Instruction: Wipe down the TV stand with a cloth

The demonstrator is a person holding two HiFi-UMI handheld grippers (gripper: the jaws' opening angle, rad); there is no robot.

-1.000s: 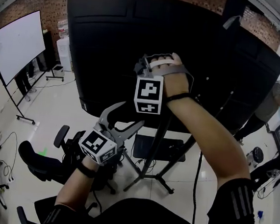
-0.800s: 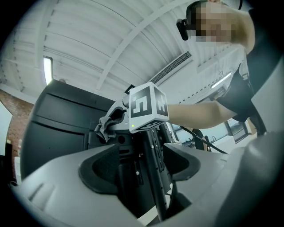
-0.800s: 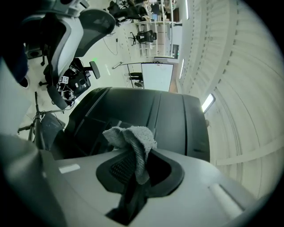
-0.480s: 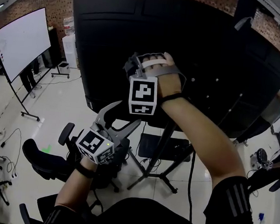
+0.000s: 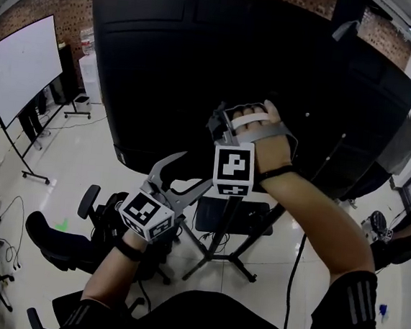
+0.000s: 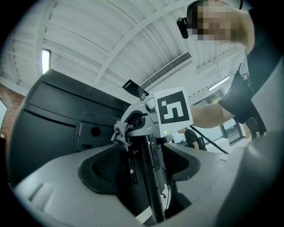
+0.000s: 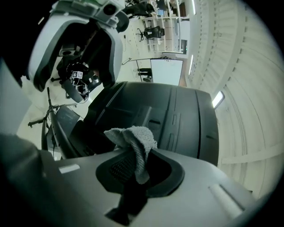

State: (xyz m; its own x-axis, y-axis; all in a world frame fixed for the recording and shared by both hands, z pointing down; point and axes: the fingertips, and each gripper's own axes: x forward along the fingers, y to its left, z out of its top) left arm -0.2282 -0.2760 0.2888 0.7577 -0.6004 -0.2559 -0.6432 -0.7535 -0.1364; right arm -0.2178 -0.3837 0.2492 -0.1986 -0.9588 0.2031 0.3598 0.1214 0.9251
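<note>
Right gripper view: right gripper (image 7: pixel 134 170) clamps cloth (image 7: pixel 133 135).

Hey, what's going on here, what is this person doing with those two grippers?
A person holds a gripper in each hand behind a big black TV on its stand. The right gripper is shut on a grey cloth and raised near the TV's back panel; whether the cloth touches it isn't clear. The left gripper sits lower, jaws apart and empty, pointing toward the stand's pole.
</note>
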